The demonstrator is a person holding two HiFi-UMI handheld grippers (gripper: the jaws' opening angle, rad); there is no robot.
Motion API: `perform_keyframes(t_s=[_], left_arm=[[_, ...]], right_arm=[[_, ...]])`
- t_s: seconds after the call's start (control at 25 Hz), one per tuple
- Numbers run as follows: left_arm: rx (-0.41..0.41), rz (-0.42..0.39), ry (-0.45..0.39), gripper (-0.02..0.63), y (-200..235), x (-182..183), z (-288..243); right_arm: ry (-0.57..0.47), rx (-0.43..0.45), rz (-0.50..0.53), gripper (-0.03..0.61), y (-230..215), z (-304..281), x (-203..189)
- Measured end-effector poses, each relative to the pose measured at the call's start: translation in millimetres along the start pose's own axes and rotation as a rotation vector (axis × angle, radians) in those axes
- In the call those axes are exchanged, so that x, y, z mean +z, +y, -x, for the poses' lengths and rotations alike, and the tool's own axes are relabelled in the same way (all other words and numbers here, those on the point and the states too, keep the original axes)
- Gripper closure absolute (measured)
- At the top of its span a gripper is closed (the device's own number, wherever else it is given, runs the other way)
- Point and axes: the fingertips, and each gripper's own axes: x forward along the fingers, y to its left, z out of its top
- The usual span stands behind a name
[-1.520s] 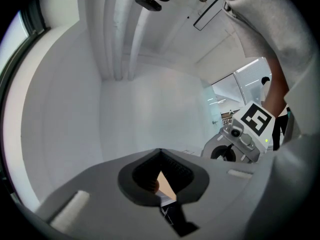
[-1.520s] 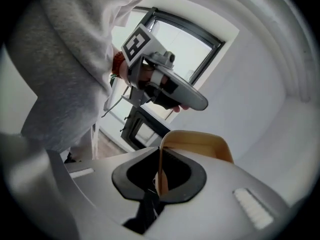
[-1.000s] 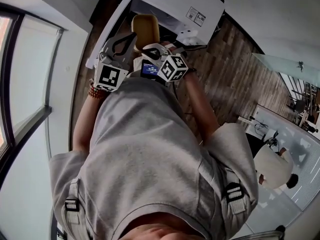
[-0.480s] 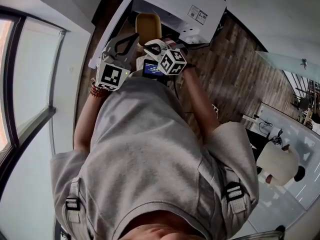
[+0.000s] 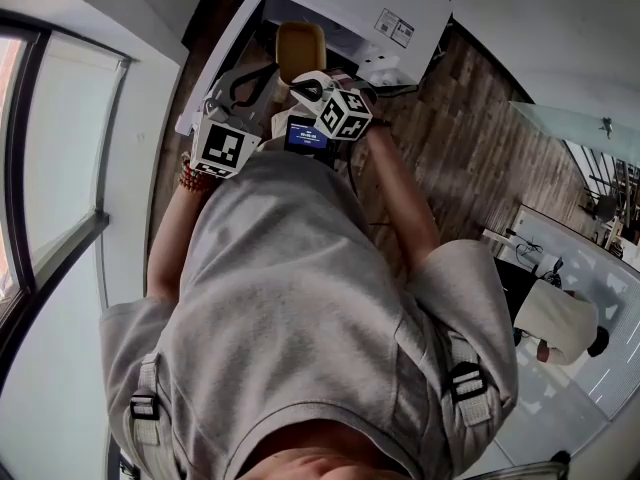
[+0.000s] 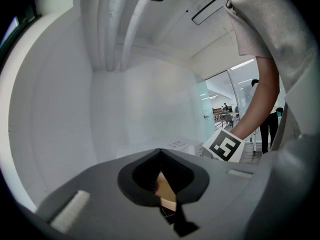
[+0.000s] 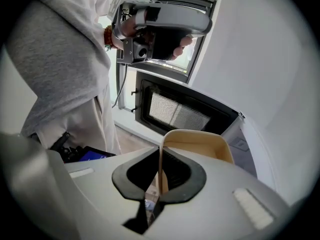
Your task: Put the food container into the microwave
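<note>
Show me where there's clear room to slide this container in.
An open lane lies between the open door and the microwave body, ahead of the container. The cavity floor isn't visible. It is crowded at the container's rim: left tongs and right tongs both clamp it.

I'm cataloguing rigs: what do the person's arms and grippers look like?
The left hand-held gripper and right hand-held gripper: grey bodies, black pads, white cubes with black square markers. Grey short-sleeved shirt; beaded bracelet on the left wrist.
</note>
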Motion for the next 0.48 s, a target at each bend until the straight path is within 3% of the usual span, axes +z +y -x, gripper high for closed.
perform_keyframes(t_s=[0.48], left_arm=[[-0.018, 0.016, 0.020, 0.615, -1, -8, -3]], right_arm=[[0.021, -0.003, -0.048, 0.543, -7, -11, -8]])
